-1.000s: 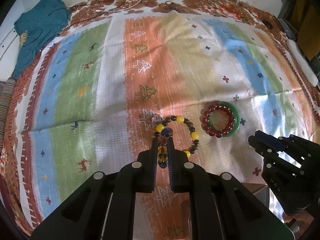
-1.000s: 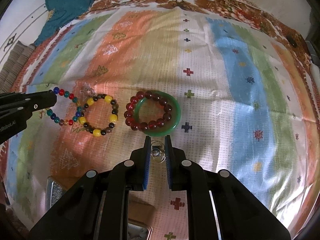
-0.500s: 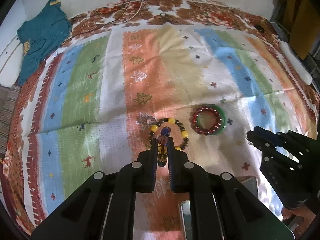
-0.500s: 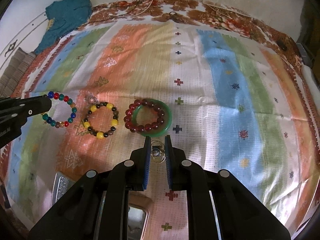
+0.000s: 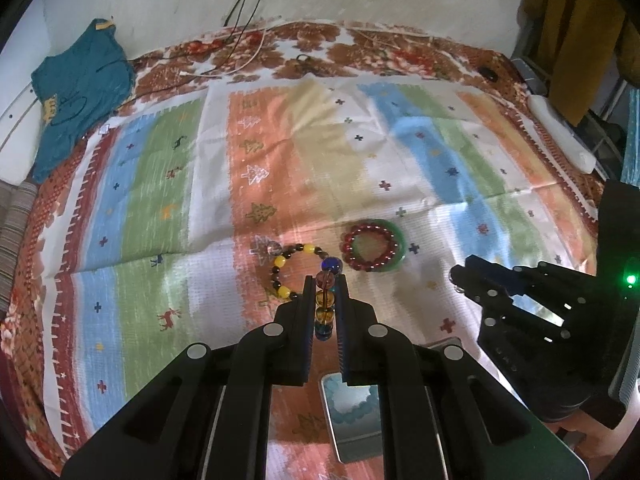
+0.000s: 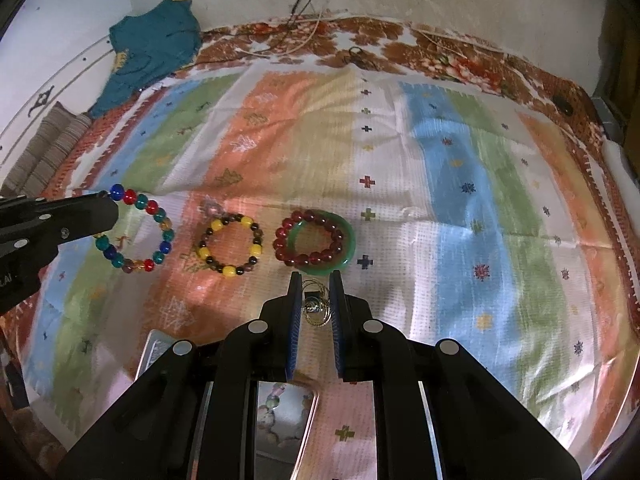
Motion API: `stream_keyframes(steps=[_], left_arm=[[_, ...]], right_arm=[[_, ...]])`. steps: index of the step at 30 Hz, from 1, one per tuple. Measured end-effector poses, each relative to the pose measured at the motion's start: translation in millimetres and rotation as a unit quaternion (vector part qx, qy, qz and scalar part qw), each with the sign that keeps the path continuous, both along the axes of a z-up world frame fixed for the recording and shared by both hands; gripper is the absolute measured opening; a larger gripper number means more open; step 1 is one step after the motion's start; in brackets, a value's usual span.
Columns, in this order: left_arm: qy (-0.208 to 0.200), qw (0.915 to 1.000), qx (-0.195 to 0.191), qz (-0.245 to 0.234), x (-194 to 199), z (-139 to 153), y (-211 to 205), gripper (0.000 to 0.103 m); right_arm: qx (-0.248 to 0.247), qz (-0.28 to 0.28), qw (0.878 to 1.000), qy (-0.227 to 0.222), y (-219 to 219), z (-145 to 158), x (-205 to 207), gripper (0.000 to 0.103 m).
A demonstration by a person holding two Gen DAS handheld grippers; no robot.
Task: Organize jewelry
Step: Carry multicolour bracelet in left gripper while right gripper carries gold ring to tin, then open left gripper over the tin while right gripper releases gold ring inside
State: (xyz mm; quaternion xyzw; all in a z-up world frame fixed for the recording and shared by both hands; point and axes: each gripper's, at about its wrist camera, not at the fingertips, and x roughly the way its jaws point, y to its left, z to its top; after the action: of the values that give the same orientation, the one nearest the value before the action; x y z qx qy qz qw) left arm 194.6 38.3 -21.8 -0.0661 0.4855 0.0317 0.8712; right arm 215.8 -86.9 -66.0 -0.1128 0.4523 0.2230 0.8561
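My left gripper (image 5: 325, 278) is shut on a multicoloured bead bracelet (image 5: 325, 300). In the right wrist view that bracelet (image 6: 160, 214) hangs as a loop from the left gripper (image 6: 111, 205), above the striped cloth (image 6: 440, 160). My right gripper (image 6: 315, 276) is shut on a small gold wire earring (image 6: 316, 306). From the left wrist view the right gripper (image 5: 460, 274) shows at the right edge. A yellow-and-dark bead bracelet (image 6: 218, 225) lies on the cloth. To its right a red bead bracelet (image 6: 280, 234) lies on a green bangle (image 6: 349, 240).
A clear crystal piece (image 6: 212, 209) lies by the yellow bracelet. A shiny metal tray (image 5: 352, 412) sits below the grippers at the cloth's near edge. A teal garment (image 5: 80, 92) and cables (image 5: 240, 40) lie at the back, and a white bar (image 5: 560, 136) lies at the right.
Both grippers have risen and drawn back, so the bracelets on the cloth look smaller. The multicoloured bracelet came up with the left gripper. The metal tray has come into view below.
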Motion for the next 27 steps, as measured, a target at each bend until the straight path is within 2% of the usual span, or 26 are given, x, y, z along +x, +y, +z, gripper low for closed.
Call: stream_keyframes(steps=[15,27], left_arm=[[-0.006,0.9999,-0.001,-0.009,-27.1,5.5,-9.9,0.009],[-0.023,0.9995,-0.009,-0.019,-56.2,14.6,-24.3,0.009]], right_arm=[[0.001,0.005,1.0,-0.026,-7.1,12.3,-26.8,0.014],[0.006,0.012,1.0,-0.023,-13.1,14.0,-50.1,0.014]])
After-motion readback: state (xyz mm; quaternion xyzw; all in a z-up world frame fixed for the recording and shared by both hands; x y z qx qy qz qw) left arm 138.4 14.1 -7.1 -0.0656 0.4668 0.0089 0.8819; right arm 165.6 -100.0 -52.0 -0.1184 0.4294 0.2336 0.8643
